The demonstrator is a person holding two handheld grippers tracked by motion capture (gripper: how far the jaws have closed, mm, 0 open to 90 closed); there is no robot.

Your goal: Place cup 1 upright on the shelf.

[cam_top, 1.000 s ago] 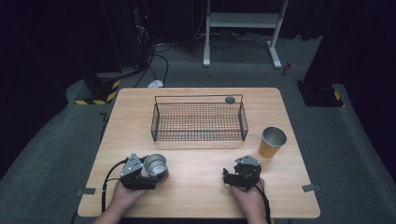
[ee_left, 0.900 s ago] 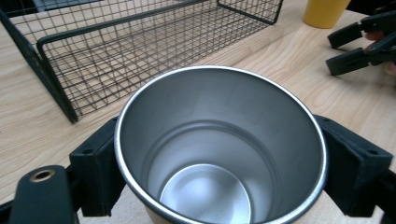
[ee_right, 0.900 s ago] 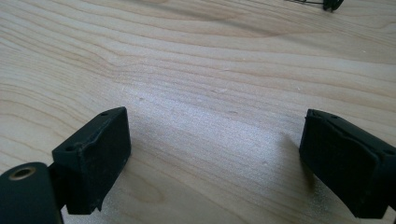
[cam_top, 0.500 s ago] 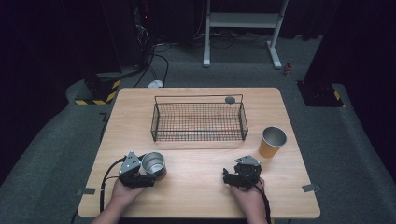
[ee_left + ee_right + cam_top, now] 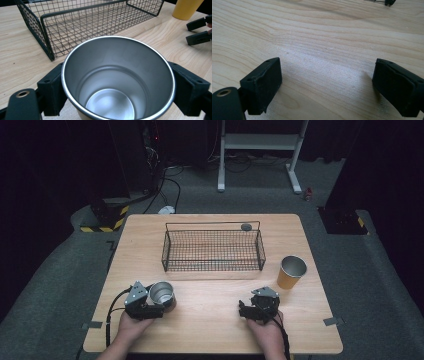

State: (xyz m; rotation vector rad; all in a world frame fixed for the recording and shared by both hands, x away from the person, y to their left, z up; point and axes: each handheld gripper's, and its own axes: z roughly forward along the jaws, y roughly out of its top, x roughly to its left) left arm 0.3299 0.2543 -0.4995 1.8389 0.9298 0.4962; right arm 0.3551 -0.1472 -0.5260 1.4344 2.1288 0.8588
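Steel cup (image 5: 162,293) sits near-left on the table (image 5: 210,330), upright, mouth open, empty inside as your left gripper view shows. Your left gripper (image 5: 150,301) is clamped on it, one black pad (image 5: 51,92) pressed on each side of the cup wall, just under the rim. Wire basket (image 5: 213,250) lies just beyond the cup, mid-table toward the far side, with a small dark round thing (image 5: 246,226) by its far-right corner. Yellow cup (image 5: 291,271) stands upright to the right of the basket, well apart from the steel cup. Your right gripper (image 5: 252,307) rests near-right, jaws apart over bare wood, nothing between them, clear of both cups.
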